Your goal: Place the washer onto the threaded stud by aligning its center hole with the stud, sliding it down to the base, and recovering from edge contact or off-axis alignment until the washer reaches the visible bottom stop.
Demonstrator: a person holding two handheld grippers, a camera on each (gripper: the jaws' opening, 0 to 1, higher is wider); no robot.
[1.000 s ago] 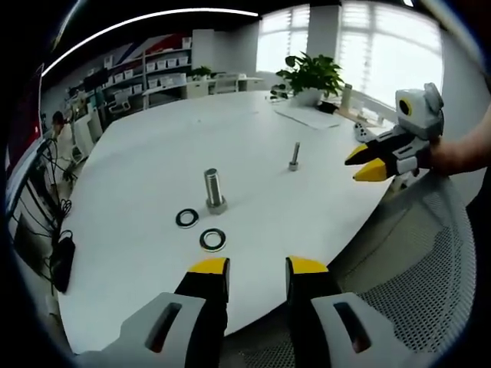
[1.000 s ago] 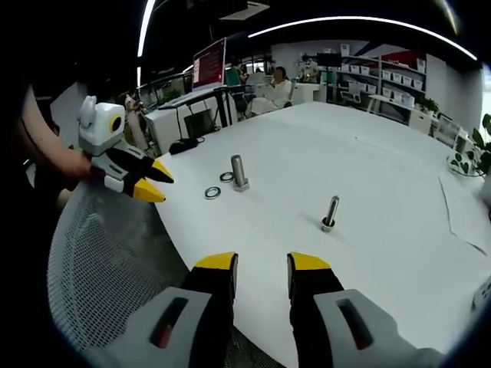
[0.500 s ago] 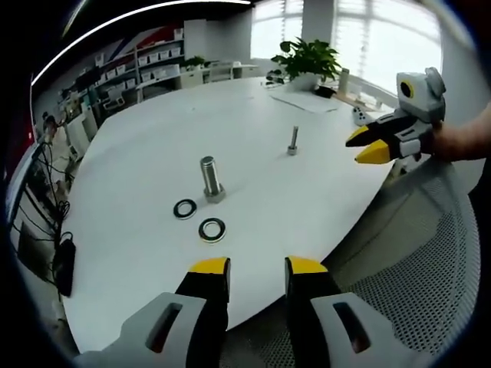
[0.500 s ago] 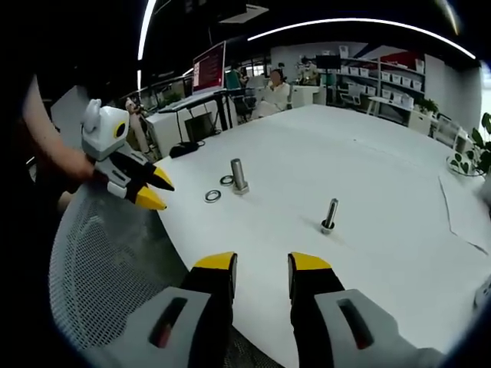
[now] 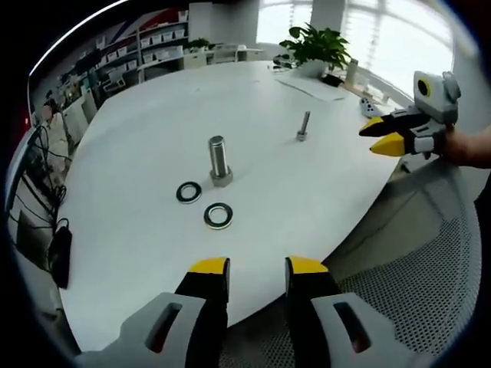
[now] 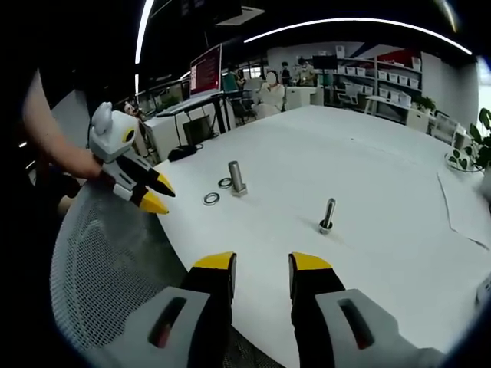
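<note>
Task not begun: both flat steel washers (image 5: 218, 215) lie on white desk (image 5: 138, 153) nr thick threaded stud (image 5: 219, 160); L tool (image 5: 257, 266), R tool (image 6: 261, 263) apart, empty.

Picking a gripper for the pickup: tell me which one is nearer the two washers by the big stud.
Left. The left gripper hovers at the table edge beside the washers; the right gripper is past the thin stud.

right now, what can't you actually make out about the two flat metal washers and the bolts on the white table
- Thick steel stud, left gripper view: threads too small to see.
- Thin bolt, right gripper view: its base too small to read.
- Farther flat washer, right gripper view: partly hidden behind the stud.
- Nearer flat washer: too small to match its hole to either bolt.
</note>
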